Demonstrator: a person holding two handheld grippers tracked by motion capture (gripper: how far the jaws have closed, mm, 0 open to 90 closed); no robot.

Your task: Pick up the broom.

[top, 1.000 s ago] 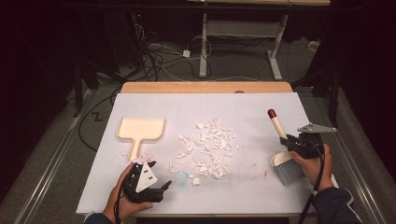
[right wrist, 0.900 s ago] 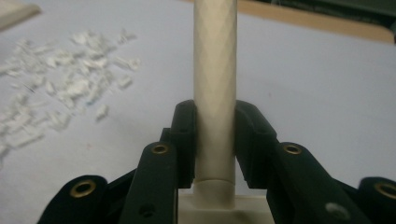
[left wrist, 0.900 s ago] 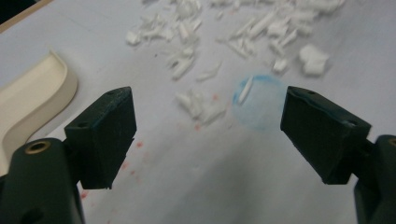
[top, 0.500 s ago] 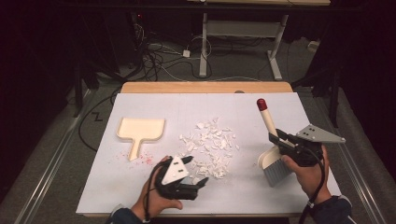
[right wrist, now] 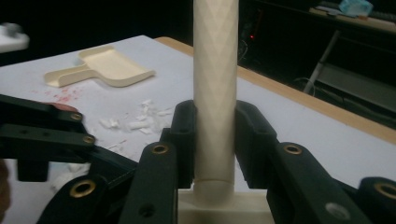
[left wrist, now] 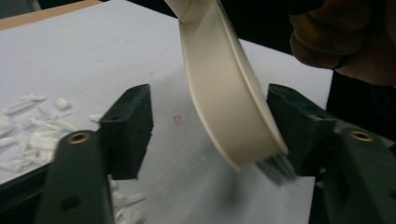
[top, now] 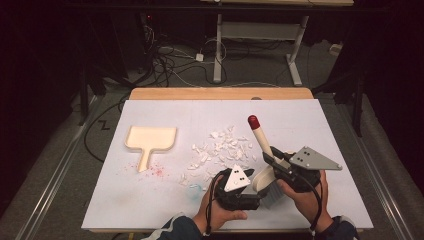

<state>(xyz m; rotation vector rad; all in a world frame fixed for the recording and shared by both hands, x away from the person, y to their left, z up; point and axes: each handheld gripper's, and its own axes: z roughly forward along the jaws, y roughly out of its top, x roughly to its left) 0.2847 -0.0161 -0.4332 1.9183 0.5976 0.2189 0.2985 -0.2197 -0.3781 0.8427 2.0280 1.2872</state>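
A cream brush (top: 260,137) with a red tip is tilted above the white mat, its handle (right wrist: 215,70) clamped in my right gripper (top: 272,159) (right wrist: 215,112). The brush head (left wrist: 224,93) with grey bristles (left wrist: 275,168) hangs between the jaws of my left gripper (top: 255,195) (left wrist: 208,93). Those jaws have just been closing. The left pad (left wrist: 130,126) still stands apart from the head, which lies close against the other. A pile of white scraps (top: 220,150) lies mid-table, left of both grippers.
A cream dustpan (top: 150,140) (right wrist: 107,67) rests at the mat's left, with pink specks (top: 155,171) below its handle. The mat (top: 190,115) covers a wooden table whose far edge (top: 220,93) shows. Cables and desk legs are on the floor behind.
My left gripper has swept right along the front edge to the brush head, its jaws narrower. My right gripper has carried the brush left and up, toward the table's middle.
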